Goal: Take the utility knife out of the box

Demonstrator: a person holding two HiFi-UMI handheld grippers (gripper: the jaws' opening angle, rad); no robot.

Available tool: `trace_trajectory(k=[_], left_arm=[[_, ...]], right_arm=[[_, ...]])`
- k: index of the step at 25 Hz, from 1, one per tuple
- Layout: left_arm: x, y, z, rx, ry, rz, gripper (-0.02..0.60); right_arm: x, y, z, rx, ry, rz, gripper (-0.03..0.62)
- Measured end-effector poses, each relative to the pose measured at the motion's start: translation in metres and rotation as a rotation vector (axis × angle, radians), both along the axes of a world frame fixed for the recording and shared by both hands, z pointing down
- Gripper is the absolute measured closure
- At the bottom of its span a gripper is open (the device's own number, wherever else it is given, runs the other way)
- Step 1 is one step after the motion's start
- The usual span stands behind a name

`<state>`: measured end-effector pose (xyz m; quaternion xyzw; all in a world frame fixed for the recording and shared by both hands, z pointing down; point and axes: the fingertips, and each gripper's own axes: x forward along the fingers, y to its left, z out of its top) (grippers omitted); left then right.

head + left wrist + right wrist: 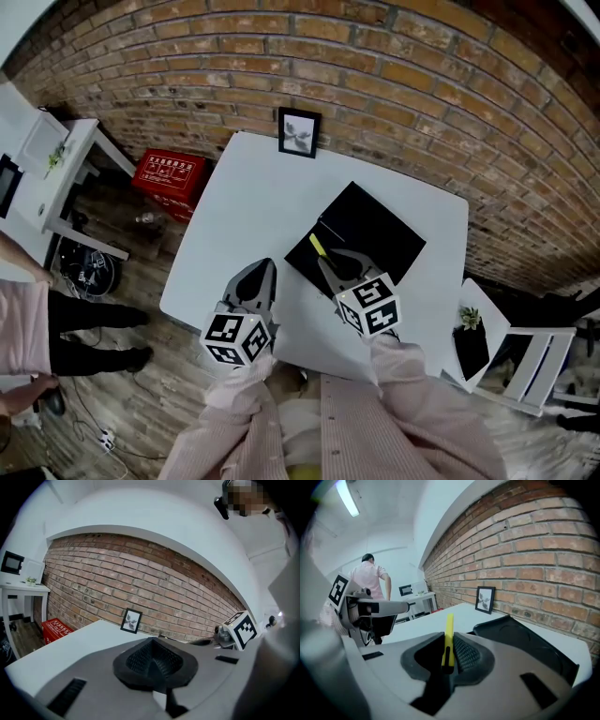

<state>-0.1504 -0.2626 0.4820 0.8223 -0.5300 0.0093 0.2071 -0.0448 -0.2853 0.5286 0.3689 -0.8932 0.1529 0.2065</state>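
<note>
- Right claw (447, 657): jaws clamped on the utility knife (448, 632), with its dark rear end pinched between the pads.
- Utility knife: yellow body standing on edge, projecting forward past the claw tips; seen from the head view (317, 246) as a short yellow bar just beyond the right claw (327, 262), over the near-left part of the box (375, 230).
- Box (525, 637): black, open, resting on the white counter (248, 202); in the right gripper view, lying to the right of the knife, with no contact visible between them.
- Left claw (153, 662): jaws together, nothing between them; in the head view (263, 269), positioned over the counter to the left of the box and apart from it.
- Picture frame (299, 131): upright at the counter's far edge, against the brick wall (375, 66).
- Red crate (169, 175): on the floor, left of the counter.
</note>
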Motion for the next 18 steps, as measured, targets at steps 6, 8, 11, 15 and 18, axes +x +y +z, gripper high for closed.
trace_trajectory(k=[6,8,11,15,18], left_arm=[[-0.002,-0.001,-0.023,0.059,-0.014,0.005,0.589],[-0.003,0.0,-0.03,0.076,-0.016,0.004,0.589],[-0.005,0.002,-0.04,0.102,-0.018,-0.001,0.589],[-0.01,0.004,-0.051,0.131,-0.026,-0.016,0.589],[-0.012,0.005,-0.061,0.161,-0.037,-0.023,0.589]], right_arm=[[0.0,0.0,-0.037,0.09,-0.134,0.017,0.533],[0.002,0.001,-0.048,0.119,-0.174,0.027,0.532],[0.005,0.002,-0.065,0.158,-0.231,0.044,0.533],[0.011,0.003,-0.084,0.205,-0.29,0.065,0.533],[0.017,0.006,-0.099,0.242,-0.33,0.084,0.533]])
